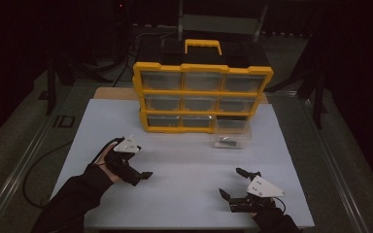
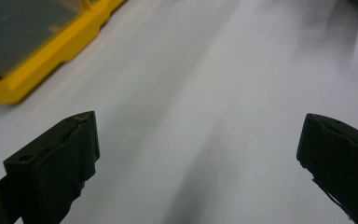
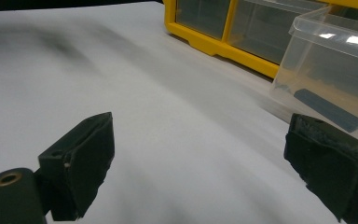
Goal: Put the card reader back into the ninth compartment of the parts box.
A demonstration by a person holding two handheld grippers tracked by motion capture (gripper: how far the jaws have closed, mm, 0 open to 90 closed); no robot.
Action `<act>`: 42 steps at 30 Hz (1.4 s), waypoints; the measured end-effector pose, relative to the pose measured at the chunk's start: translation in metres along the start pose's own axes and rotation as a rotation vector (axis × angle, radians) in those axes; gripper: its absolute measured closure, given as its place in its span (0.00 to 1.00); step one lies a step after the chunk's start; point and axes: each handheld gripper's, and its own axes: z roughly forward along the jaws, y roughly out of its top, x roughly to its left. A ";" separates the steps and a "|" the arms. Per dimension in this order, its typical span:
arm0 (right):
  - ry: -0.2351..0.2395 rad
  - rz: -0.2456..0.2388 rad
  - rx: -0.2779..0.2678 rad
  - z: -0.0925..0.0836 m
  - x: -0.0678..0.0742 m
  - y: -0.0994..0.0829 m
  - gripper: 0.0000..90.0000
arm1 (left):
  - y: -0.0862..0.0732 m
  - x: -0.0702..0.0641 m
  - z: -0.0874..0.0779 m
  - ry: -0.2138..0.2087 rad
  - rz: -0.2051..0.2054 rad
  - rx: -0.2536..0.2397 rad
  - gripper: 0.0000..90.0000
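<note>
Presently between steps, judging from the layout: both tools hovering over bare white table (image 1: 184,170), holding nothing. Left gripper (image 1: 143,175) at lower left of the high view, jaws spread wide in its own view, nothing between them. Right gripper (image 1: 238,183) at lower right, jaws likewise parted and empty. Clear plastic drawer (image 1: 230,131) pulled out of the yellow cabinet (image 1: 201,97), resting on the table at right of centre, just in front of the cabinet's lower right slot; small dark parts (image 1: 227,143) visible inside it. Same drawer (image 3: 331,70) at upper right of the right gripper view, near that gripper, ahead of its jaws.

Next move probably a forward reach by the right gripper toward the drawer, calling for jaws aligned across a thin clear wall or over a part inside.

Broad open table between grippers and cabinet; table's near edge just behind both hands; cabinet front as the far limit; right table edge well clear of the drawer.
</note>
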 end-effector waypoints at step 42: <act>0.000 -0.005 0.007 0.001 0.001 0.000 0.10 | -0.096 -0.013 -0.028 0.071 -0.164 -0.067 0.01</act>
